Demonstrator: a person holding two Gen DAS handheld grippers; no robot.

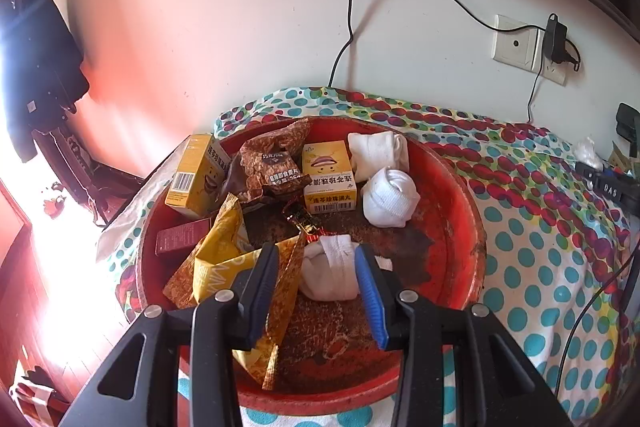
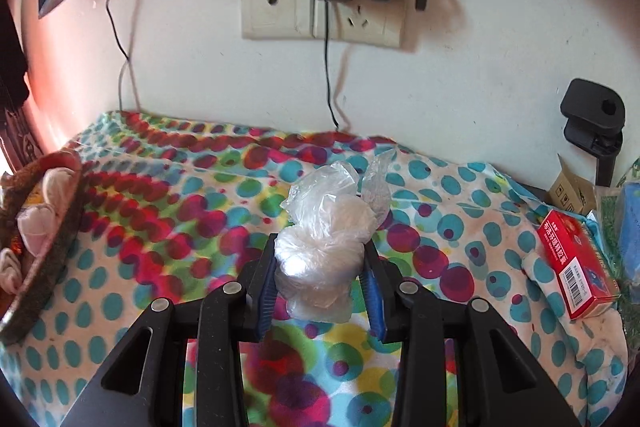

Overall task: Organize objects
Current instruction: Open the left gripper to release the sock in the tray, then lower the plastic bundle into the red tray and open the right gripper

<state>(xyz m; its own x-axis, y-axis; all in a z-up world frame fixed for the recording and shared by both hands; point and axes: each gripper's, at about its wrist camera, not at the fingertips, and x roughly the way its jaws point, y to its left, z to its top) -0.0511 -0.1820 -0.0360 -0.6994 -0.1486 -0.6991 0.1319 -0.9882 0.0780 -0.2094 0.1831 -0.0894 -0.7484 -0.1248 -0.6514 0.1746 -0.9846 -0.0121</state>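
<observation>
While hovered over the round red basin (image 1: 460,195), left gripper (image 1: 316,267) is parted around a white rolled sock (image 1: 328,267), unpressed, right gripper (image 2: 320,267) is clamped on a clear crumpled plastic bag (image 2: 324,227), raised above the polka-dot cloth (image 2: 160,187).

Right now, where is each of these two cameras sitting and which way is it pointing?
Left wrist: on the left gripper, looking forward and down into the red basin of socks and snack packs; only its own open fingers show, a rolled sock beyond.
Right wrist: on the right gripper, facing the wall socket; its fingers clamp a clear plastic bag.
Shared: the dotted cloth, the basin, the socket.
</observation>
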